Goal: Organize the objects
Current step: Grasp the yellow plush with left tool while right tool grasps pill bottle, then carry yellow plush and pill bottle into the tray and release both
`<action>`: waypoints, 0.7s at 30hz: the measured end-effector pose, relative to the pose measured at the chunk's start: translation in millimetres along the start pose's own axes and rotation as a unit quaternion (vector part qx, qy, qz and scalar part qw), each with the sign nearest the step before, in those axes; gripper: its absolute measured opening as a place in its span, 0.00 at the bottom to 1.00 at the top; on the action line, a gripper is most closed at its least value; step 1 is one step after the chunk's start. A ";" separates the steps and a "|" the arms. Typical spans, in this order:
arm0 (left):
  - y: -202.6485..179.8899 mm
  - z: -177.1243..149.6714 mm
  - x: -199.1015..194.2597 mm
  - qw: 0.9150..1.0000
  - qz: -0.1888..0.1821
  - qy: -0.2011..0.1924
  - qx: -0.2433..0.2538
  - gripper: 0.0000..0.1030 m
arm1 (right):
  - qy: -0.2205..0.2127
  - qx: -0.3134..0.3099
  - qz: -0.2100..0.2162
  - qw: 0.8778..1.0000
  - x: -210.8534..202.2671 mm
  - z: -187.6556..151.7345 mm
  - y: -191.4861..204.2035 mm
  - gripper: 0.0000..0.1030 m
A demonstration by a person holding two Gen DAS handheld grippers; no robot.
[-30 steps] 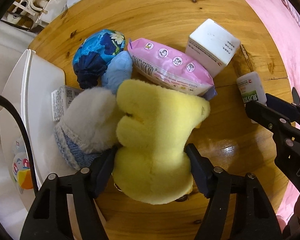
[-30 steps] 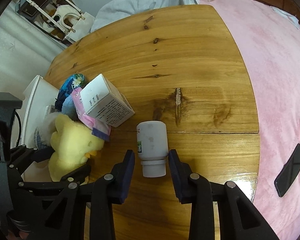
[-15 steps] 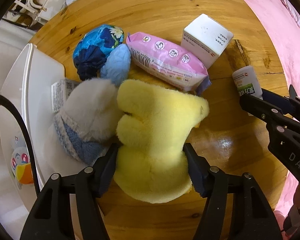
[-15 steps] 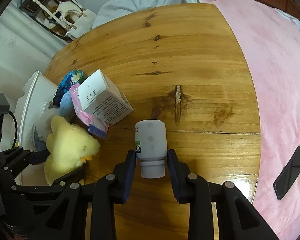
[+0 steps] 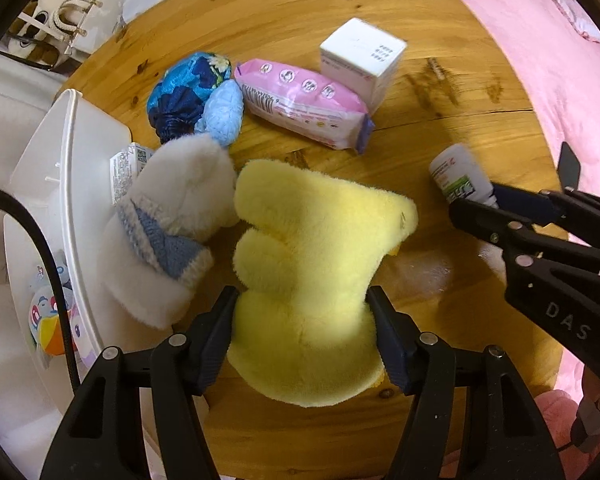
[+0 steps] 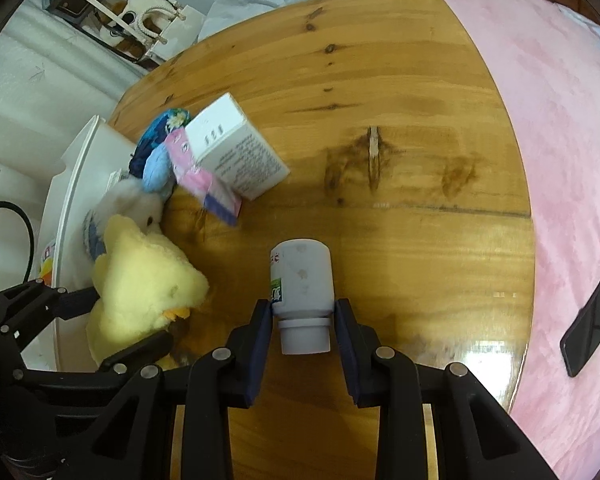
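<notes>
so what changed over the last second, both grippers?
The left gripper squeezed in on the yellow plush duck and began lifting it. The right gripper closed on the white bottle at its neck. The pink wipes pack, white box and white plush stayed put.

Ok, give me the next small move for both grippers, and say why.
Probably lift both straight up. The left gripper is already shut on the yellow plush duck and the right gripper on the white bottle, while both things sit low over the wooden table, beside the white bin.
</notes>
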State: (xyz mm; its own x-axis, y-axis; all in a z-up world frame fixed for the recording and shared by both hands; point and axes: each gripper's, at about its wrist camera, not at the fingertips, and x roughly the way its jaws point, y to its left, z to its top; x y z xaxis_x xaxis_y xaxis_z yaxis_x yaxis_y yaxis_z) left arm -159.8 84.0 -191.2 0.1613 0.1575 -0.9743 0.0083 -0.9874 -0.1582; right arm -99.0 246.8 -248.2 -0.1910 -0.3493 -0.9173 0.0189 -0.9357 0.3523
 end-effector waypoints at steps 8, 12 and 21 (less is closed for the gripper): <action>6.4 -17.2 -22.2 0.999 -0.019 -0.032 0.014 0.66 | 0.004 0.007 0.009 1.000 -12.4 -21.8 -2.9 0.31; 0.6 -5.2 -32.5 0.998 -0.020 -0.048 0.018 0.66 | 0.003 0.002 0.017 1.000 -21.5 -31.1 0.1 0.31; 10.3 -44.7 -50.0 0.998 -0.019 -0.051 0.034 0.66 | -0.021 -0.030 0.025 0.999 -51.8 -47.8 26.5 0.31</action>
State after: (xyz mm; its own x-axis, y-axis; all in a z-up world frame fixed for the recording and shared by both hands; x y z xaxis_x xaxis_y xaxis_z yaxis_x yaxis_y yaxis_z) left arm -123.7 65.2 -136.8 0.0616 0.1999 -0.9779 -0.0548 -0.9776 -0.2033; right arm -41.7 237.7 -200.2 -0.2287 -0.3940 -0.8902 0.0878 -0.9190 0.3843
